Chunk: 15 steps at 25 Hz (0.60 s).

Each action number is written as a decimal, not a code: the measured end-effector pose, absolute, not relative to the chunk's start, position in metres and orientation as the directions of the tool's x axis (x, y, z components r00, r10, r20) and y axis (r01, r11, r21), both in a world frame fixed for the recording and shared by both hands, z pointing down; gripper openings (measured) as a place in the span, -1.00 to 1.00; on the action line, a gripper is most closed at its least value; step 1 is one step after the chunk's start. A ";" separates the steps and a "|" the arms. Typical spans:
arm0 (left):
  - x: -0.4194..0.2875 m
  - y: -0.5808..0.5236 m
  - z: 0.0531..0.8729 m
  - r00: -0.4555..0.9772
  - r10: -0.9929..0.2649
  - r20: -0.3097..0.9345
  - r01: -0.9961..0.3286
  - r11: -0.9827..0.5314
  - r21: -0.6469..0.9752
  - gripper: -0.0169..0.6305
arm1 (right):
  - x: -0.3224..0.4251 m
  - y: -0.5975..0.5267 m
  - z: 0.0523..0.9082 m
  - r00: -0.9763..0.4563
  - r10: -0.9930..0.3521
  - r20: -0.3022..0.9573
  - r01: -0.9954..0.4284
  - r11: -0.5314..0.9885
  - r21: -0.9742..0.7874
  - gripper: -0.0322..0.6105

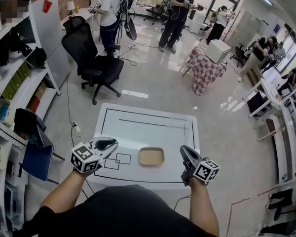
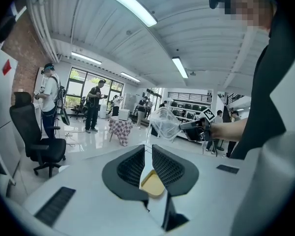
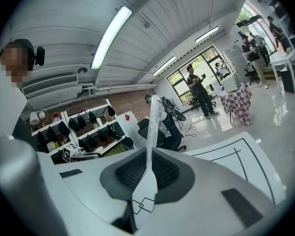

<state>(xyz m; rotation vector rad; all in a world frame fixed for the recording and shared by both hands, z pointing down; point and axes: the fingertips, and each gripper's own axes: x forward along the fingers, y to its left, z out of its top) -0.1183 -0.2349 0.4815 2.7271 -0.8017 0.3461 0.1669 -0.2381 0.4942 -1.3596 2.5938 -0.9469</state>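
Head view: left tool [image 1: 110, 143] and right tool [image 1: 184, 153] hover over the near edge of the white desk [image 1: 138, 127], one on each side of the tan tray [image 1: 151, 156]. The tray lies flat on the desk between them and touches neither. A black office chair [image 1: 91, 58] stands beyond the desk.
Left gripper view: the left tool's jaws are slightly spread with nothing between them. The tray shows through the gap, lower down on the desk. Right tool is off to the right, holding a clear container [image 2: 166, 123] in the air.
Right gripper view: right tool pinches the container's thin wall, seen edge-on and rising out of the jaws.
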 end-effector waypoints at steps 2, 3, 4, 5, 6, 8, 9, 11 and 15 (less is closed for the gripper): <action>-0.121 -0.234 0.481 0.816 -0.495 0.297 -0.560 -0.805 0.196 -0.75 | 0.169 -0.236 0.491 -0.598 -0.771 0.221 -0.736 0.419 -0.531 -0.74; -0.123 -0.233 0.480 0.815 -0.500 0.291 -0.563 -0.803 0.195 -0.75 | 0.169 -0.235 0.490 -0.594 -0.773 0.223 -0.741 0.418 -0.525 -0.75; -0.125 -0.233 0.478 0.815 -0.504 0.286 -0.565 -0.802 0.194 -0.75 | 0.169 -0.234 0.489 -0.590 -0.776 0.223 -0.745 0.416 -0.521 -0.75; -0.126 -0.233 0.476 0.814 -0.507 0.283 -0.566 -0.801 0.193 -0.75 | 0.170 -0.233 0.488 -0.585 -0.780 0.223 -0.748 0.413 -0.519 -0.75; -0.126 -0.232 0.475 0.814 -0.509 0.280 -0.567 -0.801 0.192 -0.75 | 0.171 -0.232 0.486 -0.580 -0.784 0.223 -0.752 0.409 -0.517 -0.75; -0.127 -0.232 0.472 0.814 -0.511 0.277 -0.568 -0.801 0.190 -0.75 | 0.173 -0.230 0.483 -0.568 -0.793 0.222 -0.760 0.401 -0.511 -0.75; -0.128 -0.233 0.471 0.813 -0.513 0.275 -0.569 -0.801 0.189 -0.75 | 0.174 -0.230 0.482 -0.561 -0.797 0.222 -0.765 0.398 -0.506 -0.75; -0.130 -0.234 0.468 0.811 -0.519 0.270 -0.572 -0.799 0.184 -0.75 | 0.174 -0.229 0.481 -0.551 -0.805 0.222 -0.774 0.393 -0.496 -0.75; -0.132 -0.233 0.465 0.805 -0.531 0.265 -0.582 -0.795 0.173 -0.75 | 0.172 -0.223 0.479 -0.550 -0.805 0.222 -0.779 0.399 -0.484 -0.74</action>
